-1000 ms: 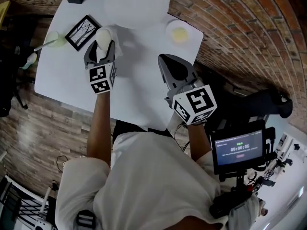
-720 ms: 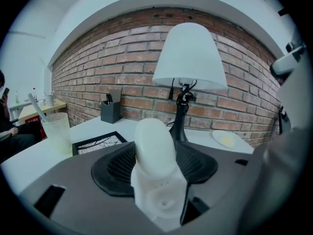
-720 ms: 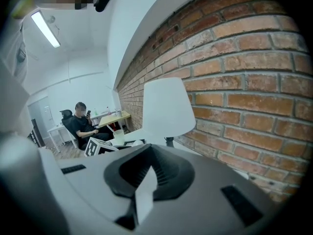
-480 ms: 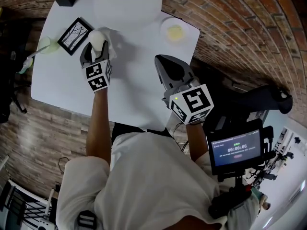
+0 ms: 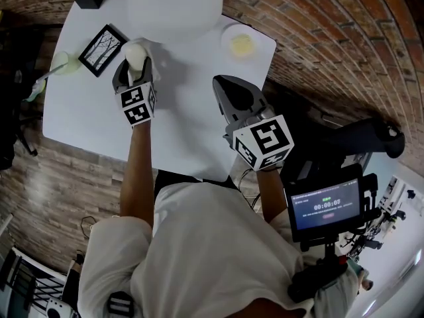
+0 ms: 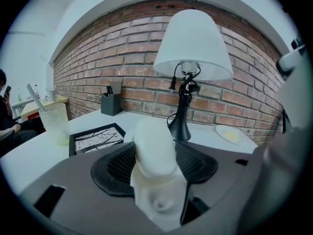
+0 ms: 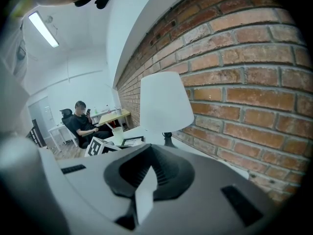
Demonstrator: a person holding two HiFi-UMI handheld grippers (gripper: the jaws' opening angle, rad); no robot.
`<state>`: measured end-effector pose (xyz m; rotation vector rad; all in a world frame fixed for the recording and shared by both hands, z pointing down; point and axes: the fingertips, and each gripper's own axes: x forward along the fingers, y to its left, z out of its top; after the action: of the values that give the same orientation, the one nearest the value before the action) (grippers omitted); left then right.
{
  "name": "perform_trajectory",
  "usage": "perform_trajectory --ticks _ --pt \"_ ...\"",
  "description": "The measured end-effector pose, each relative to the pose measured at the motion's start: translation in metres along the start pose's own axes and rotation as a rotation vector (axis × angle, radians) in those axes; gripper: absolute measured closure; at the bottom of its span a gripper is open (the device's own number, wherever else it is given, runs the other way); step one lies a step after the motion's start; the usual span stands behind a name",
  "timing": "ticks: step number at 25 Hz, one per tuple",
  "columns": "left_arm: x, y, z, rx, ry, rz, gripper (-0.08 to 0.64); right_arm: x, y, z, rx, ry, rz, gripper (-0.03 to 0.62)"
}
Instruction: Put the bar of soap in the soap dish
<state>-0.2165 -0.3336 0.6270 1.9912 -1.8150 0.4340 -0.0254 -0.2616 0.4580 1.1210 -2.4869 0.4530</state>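
While the left gripper [image 5: 134, 70] clamps the bar of soap [image 5: 135, 53] above the table [image 5: 79, 114] beside the lamp [image 5: 173, 5], the right gripper [image 5: 229, 89] hangs closed, empty; the soap dish [image 5: 242, 44] sits at the far right corner.

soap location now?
Soap is clamped in the left claw, upper left in head view, between the frame and the lamp.
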Motion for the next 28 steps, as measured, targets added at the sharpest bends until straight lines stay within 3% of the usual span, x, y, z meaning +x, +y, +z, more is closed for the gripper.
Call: perform_trajectory --ticks 5,20,28 --pt "0.011 -0.016 -0.002 0.011 0.018 0.015 0.298 -0.004 -0.022 -0.007 0.010 0.010 -0.001 0.588" --pt "0.013 -0.011 -0.015 0.049 0.062 0.052 0.296 -0.004 -0.025 -0.014 0.005 0.030 -0.006 0.588" --pt "0.012 -0.010 -0.012 0.107 0.059 0.061 0.294 -0.003 -0.024 -0.015 0.008 0.037 -0.002 0.588"
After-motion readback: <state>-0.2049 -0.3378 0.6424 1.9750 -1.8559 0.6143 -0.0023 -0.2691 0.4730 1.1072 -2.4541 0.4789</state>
